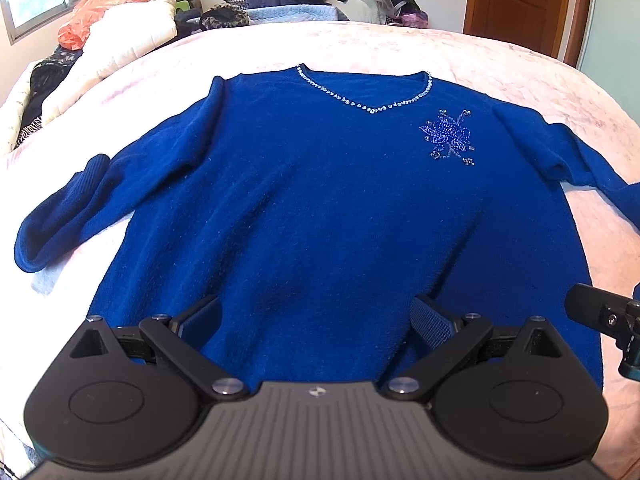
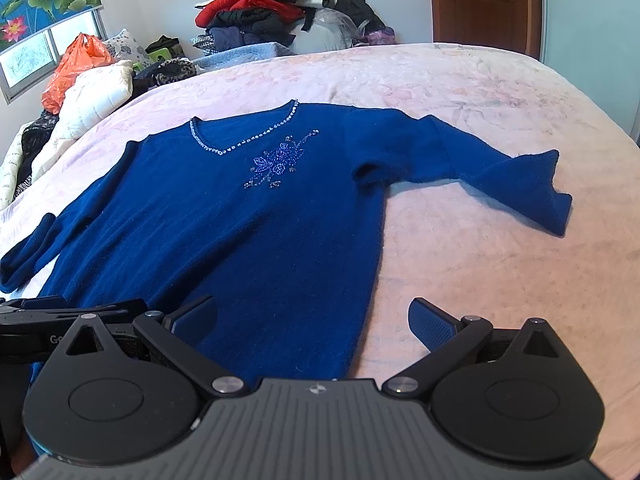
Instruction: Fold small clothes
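A royal-blue sweater [image 1: 304,200] with a beaded V-neck and a beaded flower lies flat, front up, on the pink bedspread [image 1: 400,48]; both sleeves are spread out to the sides. It also shows in the right wrist view [image 2: 224,232]. My left gripper [image 1: 316,316] is open and empty above the sweater's lower hem, near the middle. My right gripper [image 2: 312,320] is open and empty over the sweater's lower right corner, with its right finger above bare bedspread [image 2: 460,264]. The right gripper's edge shows in the left wrist view [image 1: 604,316].
A heap of clothes [image 2: 260,12] sits at the far end of the bed. An orange plastic bag [image 2: 76,64] and a white quilt [image 2: 92,100] lie at the far left. A wooden door [image 2: 484,4] stands at the far right.
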Action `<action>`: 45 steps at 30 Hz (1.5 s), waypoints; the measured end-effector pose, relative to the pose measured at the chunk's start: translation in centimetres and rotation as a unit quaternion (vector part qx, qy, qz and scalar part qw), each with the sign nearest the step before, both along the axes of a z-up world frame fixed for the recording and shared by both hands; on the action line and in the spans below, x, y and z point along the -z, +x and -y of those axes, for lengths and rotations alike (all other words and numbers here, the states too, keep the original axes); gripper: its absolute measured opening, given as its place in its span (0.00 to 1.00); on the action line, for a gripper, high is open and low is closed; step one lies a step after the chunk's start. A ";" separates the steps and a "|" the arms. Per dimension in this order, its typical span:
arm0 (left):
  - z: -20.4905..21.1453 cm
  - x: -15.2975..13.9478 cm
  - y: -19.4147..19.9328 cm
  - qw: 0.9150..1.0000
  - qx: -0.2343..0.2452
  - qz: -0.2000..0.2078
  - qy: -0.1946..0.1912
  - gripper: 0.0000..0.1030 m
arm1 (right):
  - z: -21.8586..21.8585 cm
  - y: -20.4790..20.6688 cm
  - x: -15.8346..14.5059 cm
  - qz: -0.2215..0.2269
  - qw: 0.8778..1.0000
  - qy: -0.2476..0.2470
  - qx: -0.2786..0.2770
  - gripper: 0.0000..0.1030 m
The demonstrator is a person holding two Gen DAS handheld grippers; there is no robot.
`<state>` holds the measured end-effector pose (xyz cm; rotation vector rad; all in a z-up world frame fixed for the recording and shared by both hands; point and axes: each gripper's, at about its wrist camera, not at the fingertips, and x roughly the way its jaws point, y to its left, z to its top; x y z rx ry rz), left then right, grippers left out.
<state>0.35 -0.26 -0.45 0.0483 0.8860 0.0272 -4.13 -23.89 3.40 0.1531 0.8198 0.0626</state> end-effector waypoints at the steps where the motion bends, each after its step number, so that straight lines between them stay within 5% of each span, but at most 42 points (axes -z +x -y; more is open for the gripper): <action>1: 0.0 0.0 0.1 1.000 0.000 0.000 0.000 0.98 | 0.0 0.0 0.0 0.000 1.000 0.001 0.000 1.00; 45: 0.5 0.0 0.0 1.000 0.004 0.000 0.019 0.98 | 0.1 -0.2 -0.3 0.017 1.000 -0.001 -0.008 1.00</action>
